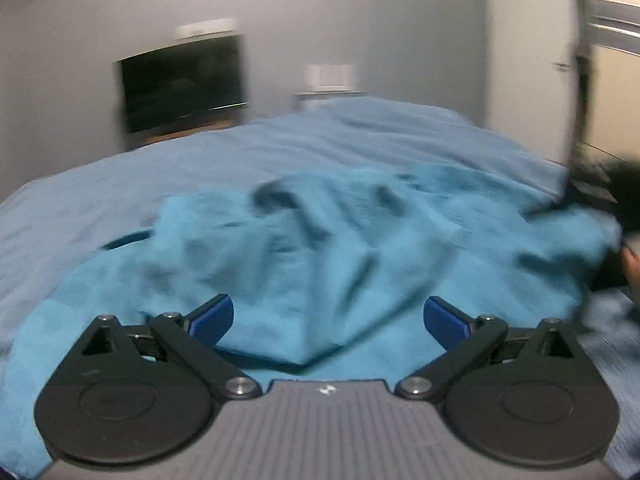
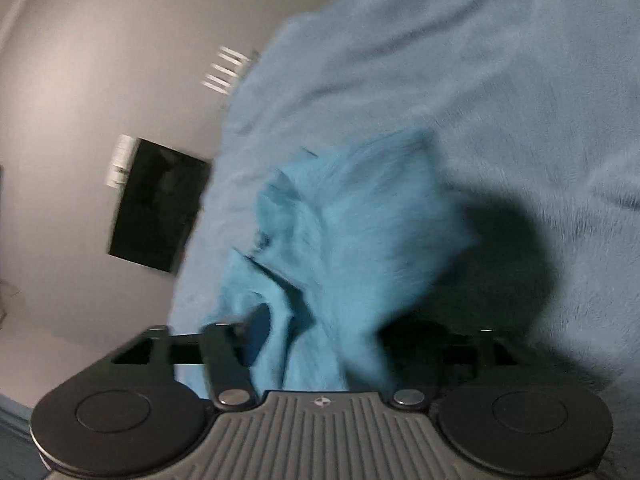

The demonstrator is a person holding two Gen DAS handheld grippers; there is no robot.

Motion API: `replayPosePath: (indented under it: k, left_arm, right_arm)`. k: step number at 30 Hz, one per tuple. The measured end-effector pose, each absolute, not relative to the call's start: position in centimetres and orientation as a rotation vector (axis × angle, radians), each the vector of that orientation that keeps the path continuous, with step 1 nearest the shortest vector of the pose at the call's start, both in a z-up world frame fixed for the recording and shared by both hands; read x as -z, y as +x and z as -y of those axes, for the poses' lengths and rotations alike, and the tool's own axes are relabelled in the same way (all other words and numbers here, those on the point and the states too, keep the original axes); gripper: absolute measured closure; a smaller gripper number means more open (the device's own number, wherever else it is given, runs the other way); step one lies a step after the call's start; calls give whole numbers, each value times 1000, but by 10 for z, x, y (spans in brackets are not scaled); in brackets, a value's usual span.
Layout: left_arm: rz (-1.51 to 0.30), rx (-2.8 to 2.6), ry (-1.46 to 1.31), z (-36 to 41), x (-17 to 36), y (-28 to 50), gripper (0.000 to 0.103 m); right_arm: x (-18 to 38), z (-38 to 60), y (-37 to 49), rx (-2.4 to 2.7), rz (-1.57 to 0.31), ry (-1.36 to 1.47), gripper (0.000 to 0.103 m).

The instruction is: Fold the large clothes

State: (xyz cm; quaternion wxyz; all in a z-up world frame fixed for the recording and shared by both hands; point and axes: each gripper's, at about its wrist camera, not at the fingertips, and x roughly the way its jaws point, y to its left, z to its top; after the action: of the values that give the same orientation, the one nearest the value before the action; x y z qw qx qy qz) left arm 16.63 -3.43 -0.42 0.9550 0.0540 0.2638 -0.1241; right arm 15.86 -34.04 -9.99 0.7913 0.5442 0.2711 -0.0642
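Note:
A large teal garment (image 1: 328, 248) lies crumpled on a bed covered with a light blue sheet (image 1: 120, 176). My left gripper (image 1: 328, 318) is open, its blue pads (image 1: 212, 316) wide apart just above the near part of the garment, holding nothing. In the right wrist view, my right gripper (image 2: 316, 340) is shut on a bunch of the teal garment (image 2: 352, 232), which hangs lifted above the sheet (image 2: 500, 80) and hides the fingertips. The right gripper also shows as a dark blurred shape at the right edge of the left wrist view (image 1: 608, 200).
A dark TV screen (image 1: 184, 84) hangs on the grey wall beyond the bed. A white door or cupboard (image 1: 528, 60) stands at the right. The frames are motion-blurred.

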Motion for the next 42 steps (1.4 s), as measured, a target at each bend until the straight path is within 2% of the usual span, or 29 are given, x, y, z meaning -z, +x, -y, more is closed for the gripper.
replayPosePath:
  k: [4, 6, 8, 10, 13, 22, 25, 28, 31, 34, 37, 42]
  left_arm:
    - [-595, 155, 109, 37, 17, 192, 1]
    - [-636, 136, 131, 40, 27, 204, 1]
    - [-681, 142, 166, 47, 38, 211, 1]
    - [-713, 147, 217, 55, 48, 213, 2]
    - [-757, 143, 223, 57, 65, 216, 1]
    - [-769, 157, 239, 55, 76, 213, 2]
    - [-761, 218, 189, 36, 49, 198, 11]
    - [-629, 245, 99, -2, 3, 176, 10]
    - [-566, 91, 55, -36, -13, 181, 9]
    - [-609, 8, -99, -62, 2, 205, 9]
    - [-706, 50, -166, -54, 31, 226, 9]
    - [-786, 129, 210, 8, 63, 229, 10]
  right_arm:
    - [120, 346, 174, 183, -653, 1237, 36]
    - [124, 345, 177, 186, -643, 1260, 42]
    - [121, 336, 181, 172, -616, 1218, 65]
    - [114, 329, 176, 141, -590, 1150, 80]
    - [91, 318, 170, 78, -545, 1007, 90]
    - [12, 203, 131, -233, -319, 292, 92]
    - [-1, 182, 115, -288, -267, 193, 92]
    - [-8, 177, 108, -277, -261, 161, 92]
    - [-11, 170, 102, -270, -268, 116, 92]
    - [-19, 155, 90, -294, -261, 53, 92]
    - [-26, 134, 74, -339, -250, -10, 92]
    - [-35, 114, 66, -373, -255, -60, 92]
